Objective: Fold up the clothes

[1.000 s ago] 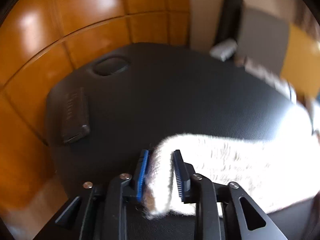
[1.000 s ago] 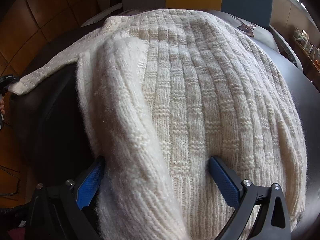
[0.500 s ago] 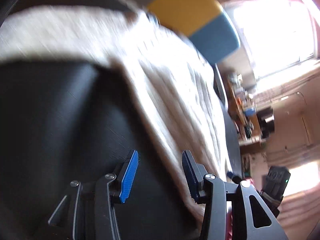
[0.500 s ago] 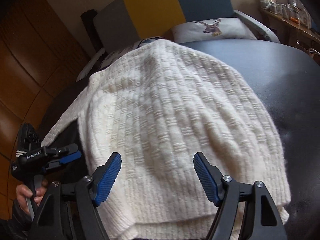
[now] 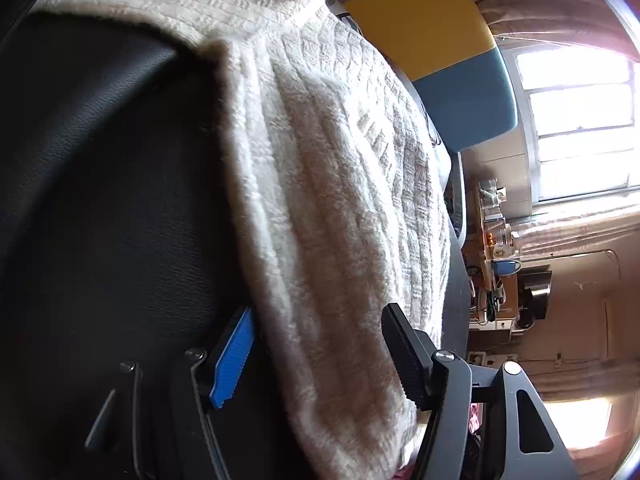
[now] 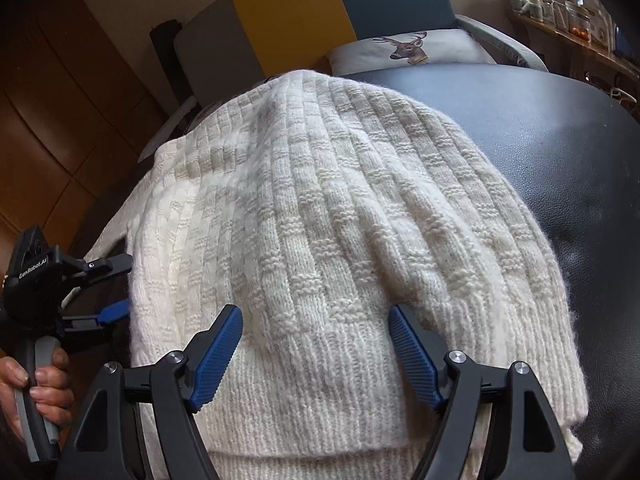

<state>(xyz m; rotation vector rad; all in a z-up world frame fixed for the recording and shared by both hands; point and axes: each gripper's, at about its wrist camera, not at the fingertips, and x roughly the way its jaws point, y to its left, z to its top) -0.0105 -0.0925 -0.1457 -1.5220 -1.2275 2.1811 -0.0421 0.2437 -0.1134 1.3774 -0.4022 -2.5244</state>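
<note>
A cream knitted sweater (image 6: 340, 220) lies on a black leather surface (image 6: 560, 152), with one sleeve folded over its body. In the right wrist view my right gripper (image 6: 314, 356) is open just above the ribbed hem, its blue pads (image 6: 216, 356) on either side of a raised ridge of knit. My left gripper (image 5: 320, 360) is also open, straddling the sweater's (image 5: 340, 200) side edge without pinching it. The right wrist view shows that left gripper (image 6: 126, 284) at the sweater's left edge, held by a hand (image 6: 36, 384).
A grey, yellow and blue chair back (image 6: 304, 20) and a deer-print cushion (image 6: 408, 48) stand behind the surface. Wooden wall panels (image 6: 60, 100) are on the left. A cluttered shelf (image 5: 492, 240) and a bright window (image 5: 576, 120) are off to the right.
My left gripper has let go of the sleeve cuff and swung round to the sweater's side. The sleeve now lies over the body. My right gripper has pulled back to the hem.
</note>
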